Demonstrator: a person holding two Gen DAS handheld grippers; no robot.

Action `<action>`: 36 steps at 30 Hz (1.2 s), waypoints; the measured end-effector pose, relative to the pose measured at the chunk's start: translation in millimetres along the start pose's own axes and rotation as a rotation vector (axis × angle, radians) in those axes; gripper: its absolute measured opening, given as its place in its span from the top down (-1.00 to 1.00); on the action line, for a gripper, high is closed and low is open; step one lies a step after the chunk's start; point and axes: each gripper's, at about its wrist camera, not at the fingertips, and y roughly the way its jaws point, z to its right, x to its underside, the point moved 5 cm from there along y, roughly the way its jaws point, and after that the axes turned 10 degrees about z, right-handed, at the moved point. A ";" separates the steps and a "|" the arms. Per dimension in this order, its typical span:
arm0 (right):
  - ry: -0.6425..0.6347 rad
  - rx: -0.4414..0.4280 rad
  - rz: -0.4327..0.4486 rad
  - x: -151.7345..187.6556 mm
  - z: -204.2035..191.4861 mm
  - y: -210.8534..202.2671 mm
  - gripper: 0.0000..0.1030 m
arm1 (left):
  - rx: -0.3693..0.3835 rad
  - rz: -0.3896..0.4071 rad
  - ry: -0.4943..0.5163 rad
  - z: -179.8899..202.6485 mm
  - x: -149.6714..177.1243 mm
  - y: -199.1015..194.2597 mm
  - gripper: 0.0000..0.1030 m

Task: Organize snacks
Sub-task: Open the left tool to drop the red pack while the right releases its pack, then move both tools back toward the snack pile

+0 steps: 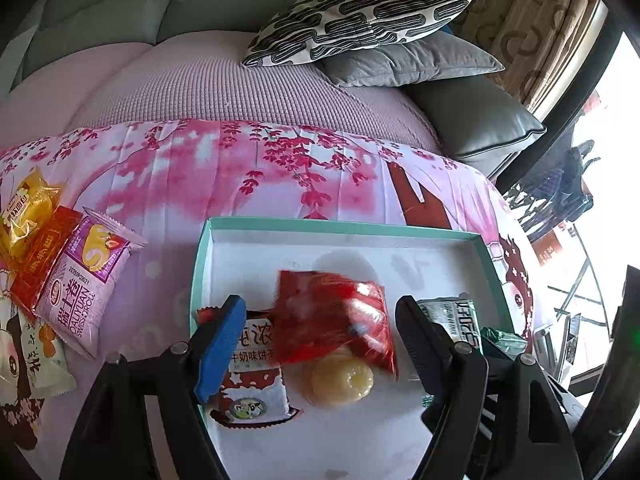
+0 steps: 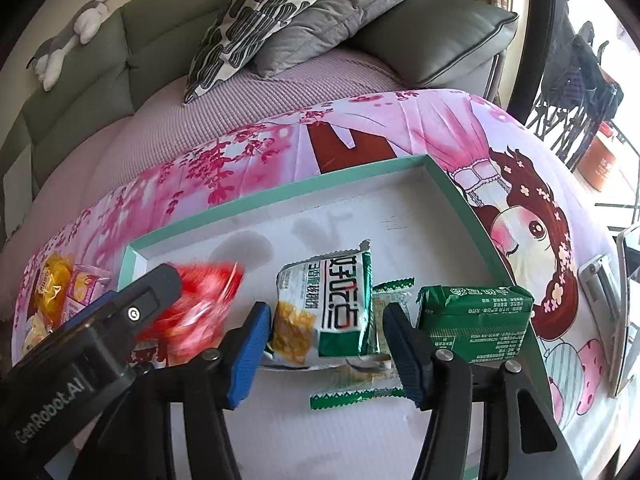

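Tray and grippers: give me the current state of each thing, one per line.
Tray: open, partly filled.
Left gripper: open, over the tray.
Red packet: blurred, between the left jaws, not pinched.
Right gripper: open.
White-green packet: lying in the tray, between the right jaws, not pinched.
Dark green packet: by the tray's right wall.
Pink swiss roll packet: outside the tray, on the cloth.

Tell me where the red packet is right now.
In the left wrist view the red packet lies inside the teal tray, between the milk biscuit pack and the green-white packet.
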 end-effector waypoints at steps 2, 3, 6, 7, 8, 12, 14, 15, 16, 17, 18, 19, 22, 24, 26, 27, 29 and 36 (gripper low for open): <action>-0.004 0.000 -0.002 0.3 0.0 -0.5 -0.23 | -0.002 -0.004 -0.004 0.3 -0.8 -2.0 -0.53; -0.004 -0.001 -0.003 0.2 0.0 -0.9 -0.23 | -0.006 -0.006 -0.009 -0.4 -1.1 -3.6 -0.53; -0.005 -0.003 -0.002 -0.2 0.5 -3.1 -0.27 | -0.030 -0.001 -0.028 -4.9 -2.9 -9.8 -0.54; -0.005 -0.002 -0.003 -0.1 0.5 -3.2 -0.33 | -0.043 0.004 -0.035 -7.6 -3.7 -12.7 -0.61; -0.008 -0.003 -0.003 0.1 0.4 -4.0 -0.36 | -0.058 0.010 -0.041 -10.8 -4.4 -15.7 -0.71; -0.024 0.011 0.004 -0.6 -1.0 -6.0 -0.67 | -0.117 0.040 -0.054 -25.3 -7.2 -26.4 -0.82; -0.030 0.018 0.006 -0.2 -1.0 -7.0 -0.78 | -0.167 0.059 -0.061 -36.3 -7.2 -31.4 -0.90; -0.032 0.020 0.009 -0.3 -0.3 -7.9 -0.87 | -0.190 0.069 -0.063 -41.6 -6.5 -33.8 -0.99; -0.034 0.022 0.012 -0.3 -0.1 -8.8 -0.98 | -0.221 0.083 -0.064 -48.2 -5.2 -36.4 -1.00; -0.034 0.023 0.016 -0.6 0.2 -10.0 -1.00 | -0.245 0.093 -0.062 -53.5 -3.7 -38.9 -1.00; -0.036 0.022 0.020 -0.9 0.4 -11.4 -1.00 | -0.270 0.103 -0.056 -58.6 -1.8 -41.5 -1.00; -0.038 0.021 0.024 -1.3 0.3 -12.3 -1.00 | -0.287 0.109 -0.050 -61.8 -0.5 -43.7 -1.00; -0.044 0.024 0.036 -1.4 0.2 -16.3 -1.00 | -0.332 0.128 -0.027 -71.1 4.5 -53.7 -1.00; -0.043 0.019 0.053 -1.0 0.0 -20.3 -1.00 | -0.349 0.153 -0.016 -74.6 5.8 -63.3 -1.00; -0.034 0.004 0.064 -0.3 -0.8 -23.6 -1.00 | -0.358 0.182 -0.002 -74.8 6.3 -75.7 -1.00; -0.027 -0.006 0.066 0.2 -1.6 -24.6 -1.00 | -0.362 0.196 0.004 -74.0 7.0 -80.8 -1.00; -0.014 -0.026 0.074 1.8 -3.4 -27.0 -1.00 | -0.370 0.228 0.014 -73.4 9.0 -94.0 -1.00; 0.018 -0.110 0.106 4.8 -17.2 -37.5 -1.00 | -0.406 0.366 0.002 -80.4 4.8 -134.8 -1.00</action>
